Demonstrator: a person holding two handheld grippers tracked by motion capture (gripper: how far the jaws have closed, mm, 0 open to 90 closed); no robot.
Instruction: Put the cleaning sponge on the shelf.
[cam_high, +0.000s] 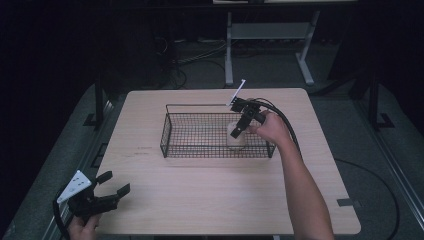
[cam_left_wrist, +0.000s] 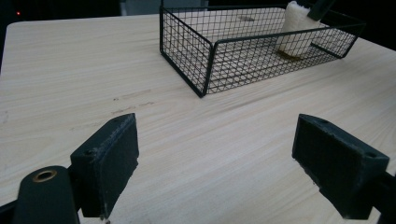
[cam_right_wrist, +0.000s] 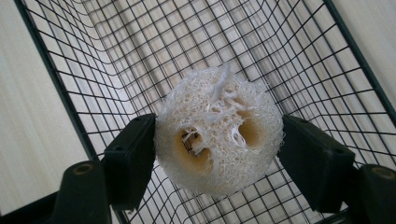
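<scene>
A pale, round loofah sponge (cam_right_wrist: 219, 116) with two hollow holes in its face sits between the pads of my right gripper (cam_right_wrist: 217, 149), which is shut on it. In the high view the right gripper (cam_high: 239, 129) reaches down into the right end of a black wire basket (cam_high: 200, 106), and the loofah (cam_high: 236, 139) stands on the basket floor. My left gripper (cam_high: 116, 182) rests at the table's near left corner, open, with nothing between its pads (cam_left_wrist: 112, 158). From there the basket (cam_left_wrist: 210, 60) and the upright loofah (cam_left_wrist: 295, 32) show farther off.
The basket stands in the middle of a light wooden table (cam_high: 200, 200). A cable (cam_high: 285, 125) trails from the right gripper over the person's forearm. Table legs and cables stand on the dark floor behind.
</scene>
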